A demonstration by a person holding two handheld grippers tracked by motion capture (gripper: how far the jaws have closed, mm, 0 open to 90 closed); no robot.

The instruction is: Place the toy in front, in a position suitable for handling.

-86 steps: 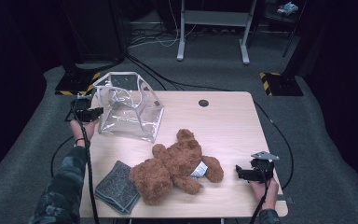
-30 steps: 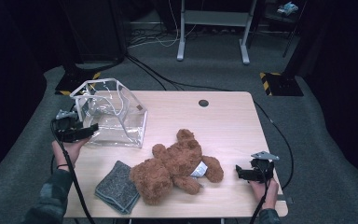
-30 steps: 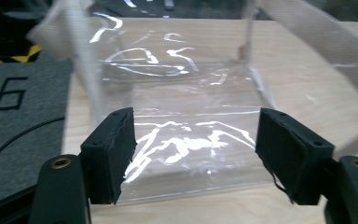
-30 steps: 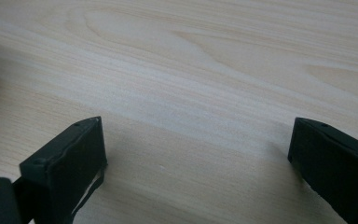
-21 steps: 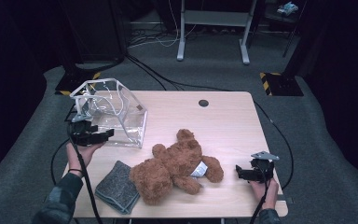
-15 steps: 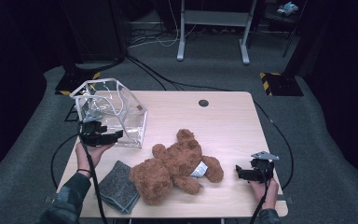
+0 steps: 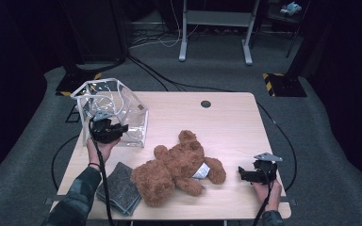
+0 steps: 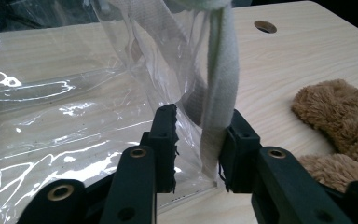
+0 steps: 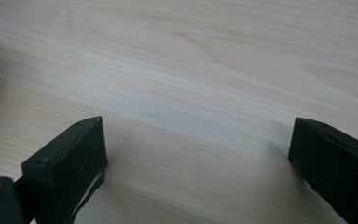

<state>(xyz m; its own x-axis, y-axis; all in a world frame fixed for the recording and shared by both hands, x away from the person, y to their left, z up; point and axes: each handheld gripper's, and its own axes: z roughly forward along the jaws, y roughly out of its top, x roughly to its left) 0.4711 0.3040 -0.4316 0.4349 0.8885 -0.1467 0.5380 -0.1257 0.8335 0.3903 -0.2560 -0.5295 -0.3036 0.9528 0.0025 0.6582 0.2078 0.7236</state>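
Since the earliest frame the clear plastic bag (image 7: 111,113) has shifted toward the left edge of the table (image 7: 226,122), and the left hand-held gripper (image 7: 118,128) has travelled from the bag's far-left side round to its near front corner. In the last half second it has crept a little further right along that front wall. The teddy bear (image 7: 176,167), the grey cloth (image 7: 119,189) and the right hand-held gripper (image 7: 241,174) lie where they lay before.

Left to right: the bag stands at the table's left rear, its mouth open upward. In the left gripper view the left hand-held gripper (image 8: 196,140) has its jaws spread, one on each side of the bag's pale fabric strap (image 8: 219,102); the strap hangs against the right jaw, and a gap is left on the other side, so nothing is pinched. Just in front of the bag the folded grey cloth lies at the near-left edge. Beside it the teddy bear lies on its back across the middle. The right hand-held gripper (image 9: 198,154) rests low at the near-right corner, jaws spread wide over bare wood, close to the bear's paw.

Counted: one bag, one strap seen, one cloth, one bear, two hand-held grippers, one round cable hole (image 7: 206,103) in the table.
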